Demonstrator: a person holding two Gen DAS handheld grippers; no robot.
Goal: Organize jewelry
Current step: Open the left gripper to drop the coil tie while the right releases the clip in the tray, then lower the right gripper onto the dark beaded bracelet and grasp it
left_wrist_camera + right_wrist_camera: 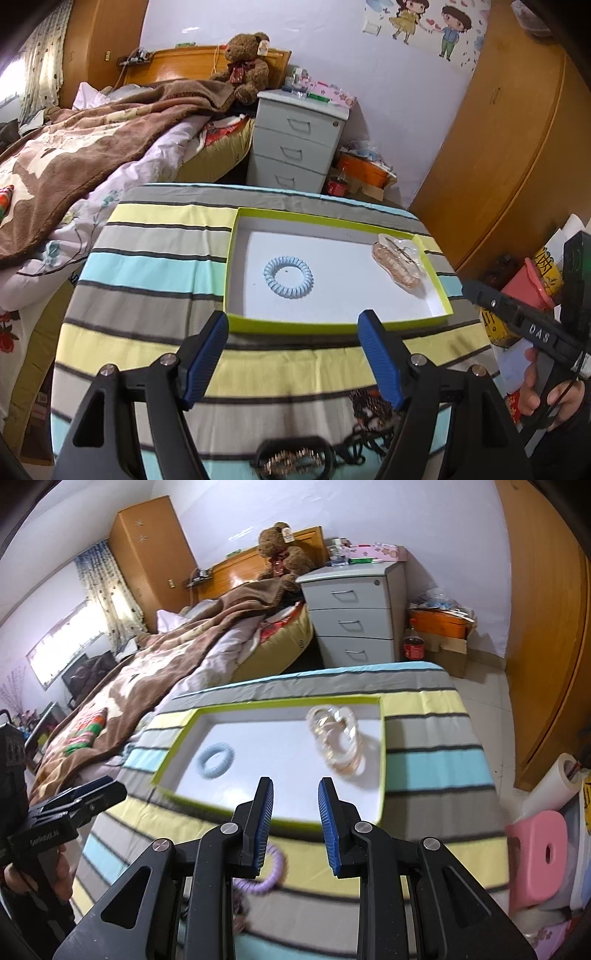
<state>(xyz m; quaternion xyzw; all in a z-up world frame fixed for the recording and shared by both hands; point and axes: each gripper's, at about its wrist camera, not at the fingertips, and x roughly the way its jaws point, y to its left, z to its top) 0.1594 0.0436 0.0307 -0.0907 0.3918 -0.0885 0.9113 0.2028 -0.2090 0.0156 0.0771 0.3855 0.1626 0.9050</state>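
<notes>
A shallow white box with a lime-green rim [332, 326] lies on the striped cloth. Inside it are a pale blue spiral hair tie [288, 277] and a clear pinkish claw clip [399, 264] at the right wall. My left gripper [293, 317] hangs open and empty over the box's near rim. Below it on the cloth lie a black jewelled barrette [291, 459] and a dark beaded piece [369, 406]. In the right wrist view my right gripper [295, 786] is narrowly open and empty above the box's [173, 753] near edge, with a purple spiral hair tie [273, 871] partly hidden beneath its left finger.
The striped cloth [155, 269] covers a small table beside a bed with a brown blanket [92, 147]. A grey drawer unit [295, 147] stands behind, a wooden wardrobe [498, 166] at right. A pink stool [535, 853] sits on the floor to the right.
</notes>
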